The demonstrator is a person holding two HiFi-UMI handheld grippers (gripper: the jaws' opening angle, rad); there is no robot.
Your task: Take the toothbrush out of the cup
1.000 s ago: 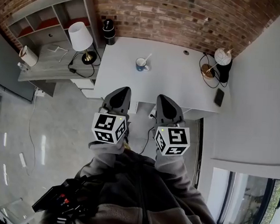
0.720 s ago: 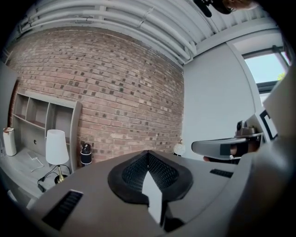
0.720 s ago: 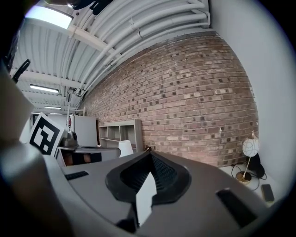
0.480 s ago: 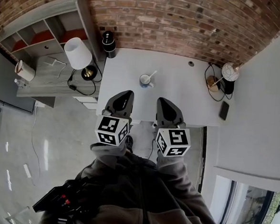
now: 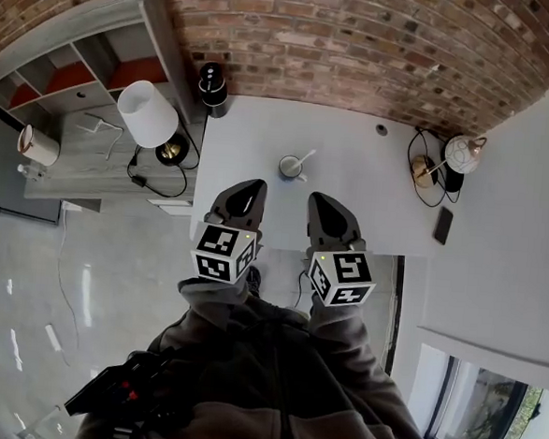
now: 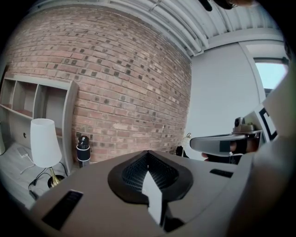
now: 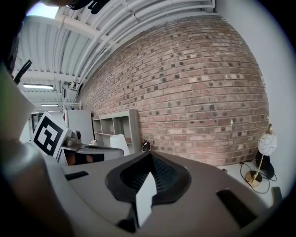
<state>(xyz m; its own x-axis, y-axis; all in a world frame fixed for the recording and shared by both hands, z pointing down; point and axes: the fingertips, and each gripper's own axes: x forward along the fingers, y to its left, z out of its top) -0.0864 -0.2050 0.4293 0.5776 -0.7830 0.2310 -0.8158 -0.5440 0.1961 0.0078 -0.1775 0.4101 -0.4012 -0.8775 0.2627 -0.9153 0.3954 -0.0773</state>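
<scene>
Right gripper [image 5: 322, 206] closed, empty | left gripper [image 5: 244, 191] closed, empty | cup [image 5: 290, 167] above, between both | toothbrush [image 5: 305, 157] leans upper right, toward right gripper

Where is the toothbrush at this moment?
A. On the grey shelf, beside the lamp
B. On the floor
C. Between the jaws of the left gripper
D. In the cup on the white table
D: the toothbrush leans in the cup on the white table, while the left gripper and the right gripper are short of it, jaws together and holding nothing.
</scene>
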